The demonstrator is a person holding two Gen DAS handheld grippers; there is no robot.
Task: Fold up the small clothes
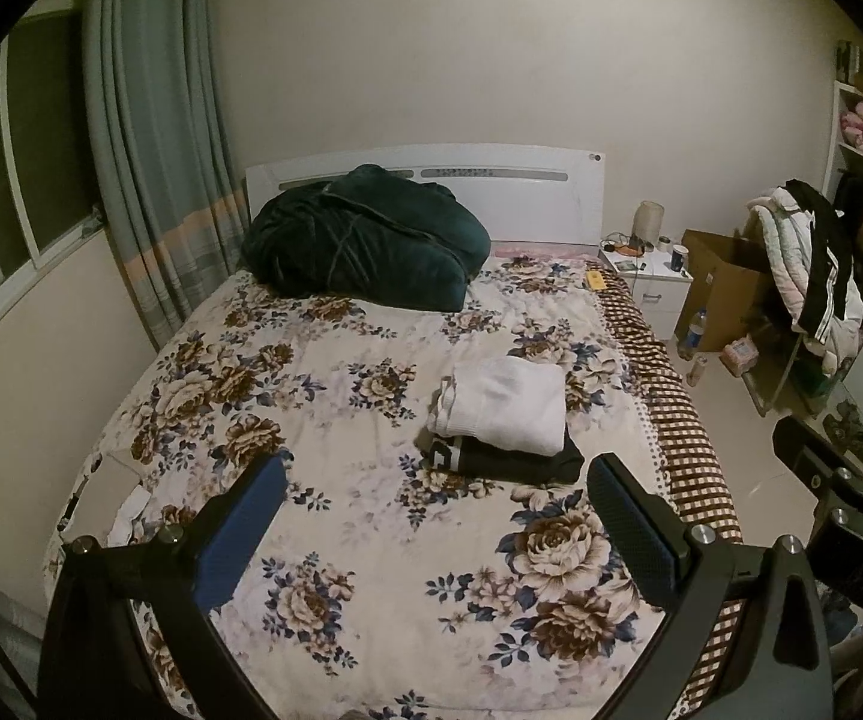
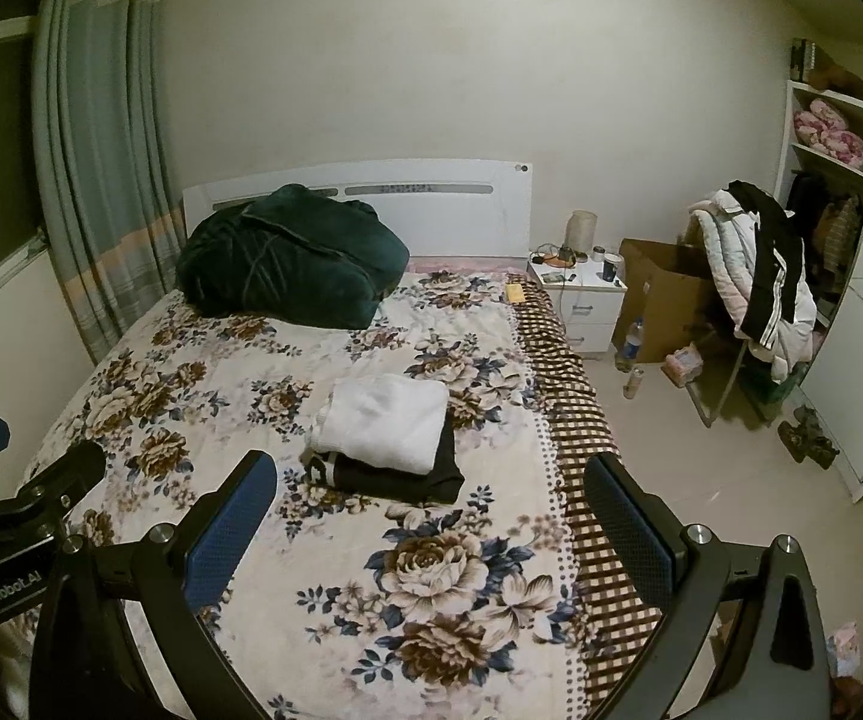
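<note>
Floral bed carrying white top stacked on black one. Both tools apart, empty. Probably finished; next, fetch another garment.

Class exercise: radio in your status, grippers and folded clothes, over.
Left gripper open, empty; right gripper open, empty. White garment folded atop black garment on bed. Nothing in the way.

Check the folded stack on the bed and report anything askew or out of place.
The white garment sits slightly crooked on the black one, whose corner pokes out. Both grippers, left and right, are open and clear. Nothing else stands out.
</note>
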